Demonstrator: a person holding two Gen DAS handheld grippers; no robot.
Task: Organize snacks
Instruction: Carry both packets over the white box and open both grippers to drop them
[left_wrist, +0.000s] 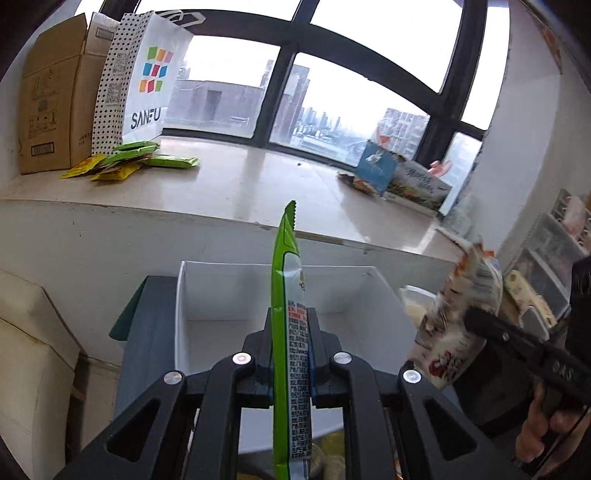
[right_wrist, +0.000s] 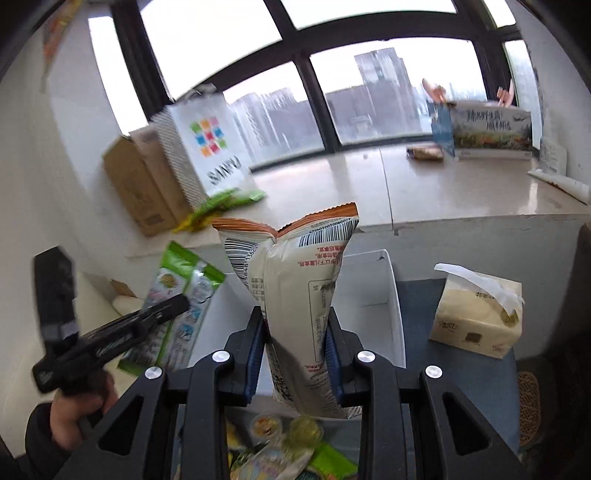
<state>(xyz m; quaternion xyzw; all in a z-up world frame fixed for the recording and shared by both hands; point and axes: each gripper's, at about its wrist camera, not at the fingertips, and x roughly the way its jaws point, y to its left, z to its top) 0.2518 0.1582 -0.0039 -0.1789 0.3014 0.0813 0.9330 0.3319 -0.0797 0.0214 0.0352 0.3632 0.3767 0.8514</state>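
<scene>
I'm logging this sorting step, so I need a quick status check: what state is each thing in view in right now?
Left hand-held gripper: shut on the green snack packet, held upright.
Right hand-held gripper: shut on the cream snack bag, upright.
White bin: open-topped, visible interior bare.
Tissue pack: opened, a tissue sticking out.
Paper bag: standing on the windowsill.
Green and yellow packets: lying loose beside it.

"SANFU" is printed on the white bag (left_wrist: 147, 77).
</scene>
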